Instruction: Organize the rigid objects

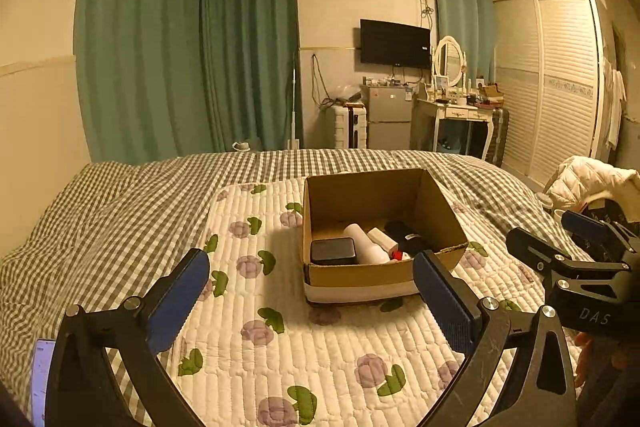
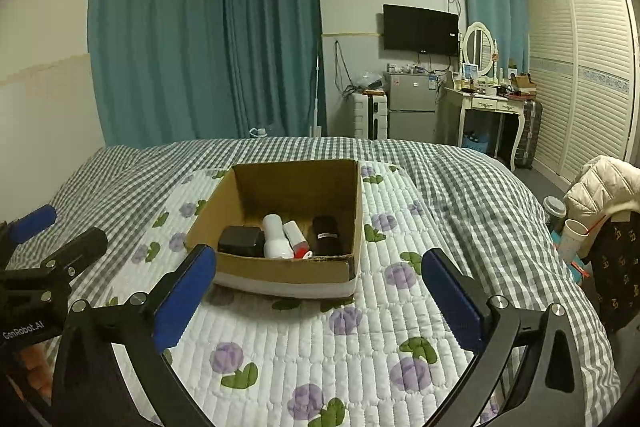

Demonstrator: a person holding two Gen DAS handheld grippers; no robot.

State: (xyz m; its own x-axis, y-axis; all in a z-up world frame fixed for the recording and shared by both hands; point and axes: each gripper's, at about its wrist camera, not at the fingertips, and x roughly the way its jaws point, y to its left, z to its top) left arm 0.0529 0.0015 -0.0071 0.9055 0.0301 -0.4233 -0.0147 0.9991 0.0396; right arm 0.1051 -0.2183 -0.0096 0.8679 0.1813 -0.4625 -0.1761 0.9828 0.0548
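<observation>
**A:** Box contents are only half readable from here. The near wall cuts off the bottoms of everything: black case on the left, white bottle, a smaller white thing with a red end, and a dark cylinder with a label too tiny to read.

**B:** Same in the left view, plus the left gripper has one pad over the box's near right corner. Both sets of jaws are spread wide, nothing in them.

**A:** Right gripper hangs just short of the box, which sits on the flowered quilt on the bed.

**B:** Phone at my bottom left is mostly hidden behind the gripper frame. White jacket and paper cup sit off the right edge.
</observation>
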